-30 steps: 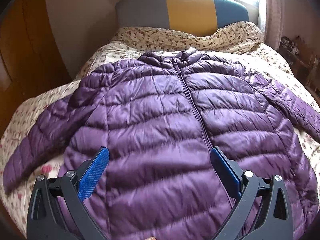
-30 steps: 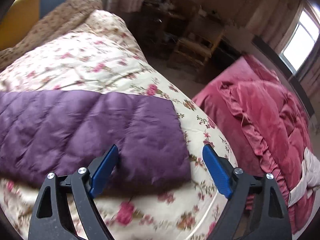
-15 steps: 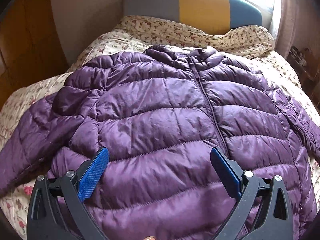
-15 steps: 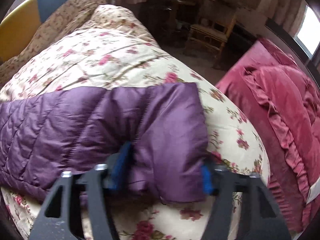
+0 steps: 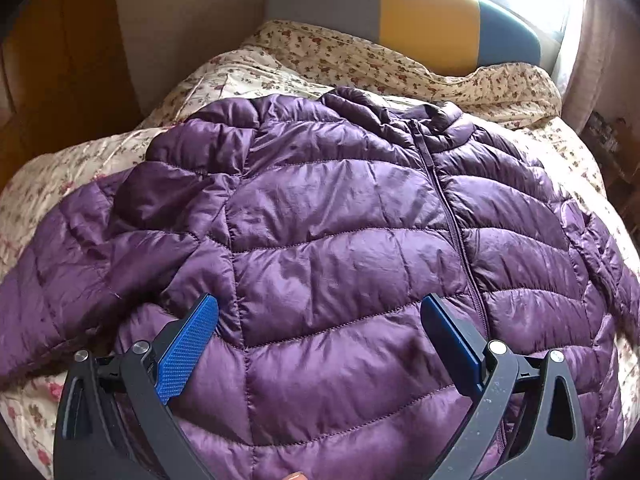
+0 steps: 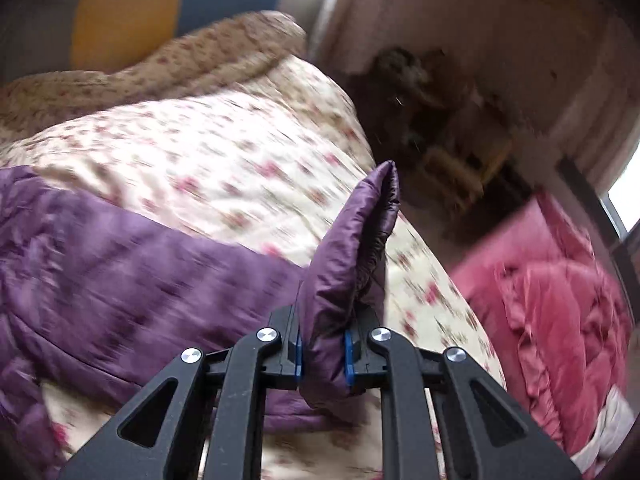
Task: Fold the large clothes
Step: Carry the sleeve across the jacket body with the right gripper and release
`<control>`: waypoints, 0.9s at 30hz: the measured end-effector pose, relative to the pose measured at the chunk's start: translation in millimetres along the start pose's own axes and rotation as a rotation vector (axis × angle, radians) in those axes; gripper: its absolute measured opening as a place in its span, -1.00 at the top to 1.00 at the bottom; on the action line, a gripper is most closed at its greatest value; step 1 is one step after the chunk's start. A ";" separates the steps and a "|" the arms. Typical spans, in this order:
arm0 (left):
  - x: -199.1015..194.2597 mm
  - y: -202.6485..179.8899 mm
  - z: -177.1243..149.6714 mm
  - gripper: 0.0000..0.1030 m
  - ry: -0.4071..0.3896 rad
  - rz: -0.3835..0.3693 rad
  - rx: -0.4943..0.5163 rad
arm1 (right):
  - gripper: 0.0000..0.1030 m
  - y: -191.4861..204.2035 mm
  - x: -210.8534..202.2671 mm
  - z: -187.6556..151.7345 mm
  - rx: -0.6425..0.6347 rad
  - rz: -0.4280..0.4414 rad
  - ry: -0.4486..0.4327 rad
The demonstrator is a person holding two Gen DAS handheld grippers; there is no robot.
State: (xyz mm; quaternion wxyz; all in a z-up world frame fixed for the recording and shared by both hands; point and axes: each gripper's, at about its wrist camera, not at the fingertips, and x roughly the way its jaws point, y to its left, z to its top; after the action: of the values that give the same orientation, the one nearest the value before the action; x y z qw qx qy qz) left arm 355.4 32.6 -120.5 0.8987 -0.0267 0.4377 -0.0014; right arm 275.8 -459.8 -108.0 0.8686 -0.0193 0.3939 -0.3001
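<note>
Right tongs (image 6: 323, 354) closing on blurred jacket (image 5: 340, 248) cuff (image 6: 352, 256), seemingly upright; left tongs (image 5: 320, 334) released.

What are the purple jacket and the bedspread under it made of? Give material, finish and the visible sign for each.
Purple jacket: probably thin nylon or polyester shell over down-like fill; slight sheen, stitched puffy channels.
Bedspread: looks like woven cotton or a blend, mostly matte; printed flowers, soft creases.

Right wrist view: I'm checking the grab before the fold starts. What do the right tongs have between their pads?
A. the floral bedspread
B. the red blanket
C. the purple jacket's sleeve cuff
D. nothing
C: the right tongs are closing with the sleeve cuff pinched between their blue pads, its end standing above the floral bedspread.
</note>
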 end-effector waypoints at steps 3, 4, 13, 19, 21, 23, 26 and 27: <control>0.5 4.8 1.2 -0.94 0.002 -0.014 -0.001 | 0.75 37.6 -11.3 13.7 -0.051 0.036 -0.033; 0.5 5.9 1.5 -0.94 0.000 -0.012 -0.001 | 0.76 48.3 -14.9 15.2 -0.063 0.049 -0.043; 2.1 28.9 5.0 -0.94 0.011 -0.038 -0.038 | 0.76 167.0 -44.7 21.4 -0.203 0.203 -0.103; 1.5 50.5 2.3 -0.94 0.019 -0.066 -0.083 | 0.76 242.4 -75.9 13.8 -0.311 0.332 -0.145; 0.3 57.6 2.0 -0.94 0.018 -0.085 -0.106 | 0.76 265.5 -85.1 9.8 -0.338 0.376 -0.148; -1.3 62.3 1.3 -0.94 0.016 -0.095 -0.121 | 0.76 281.7 -92.1 5.1 -0.358 0.413 -0.150; -3.4 67.5 -0.1 -0.87 0.013 -0.115 -0.132 | 0.76 307.2 -102.3 -3.6 -0.398 0.468 -0.155; -3.9 69.6 -0.8 -0.84 0.016 -0.121 -0.138 | 0.76 315.0 -106.2 -7.2 -0.414 0.486 -0.157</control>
State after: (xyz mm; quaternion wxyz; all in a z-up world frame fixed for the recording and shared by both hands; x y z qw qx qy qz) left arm 350.9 102.2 -121.4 0.8896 -0.1151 0.4413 -0.0257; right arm 376.1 -143.3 -126.6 0.9202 -0.1241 0.3713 0.0050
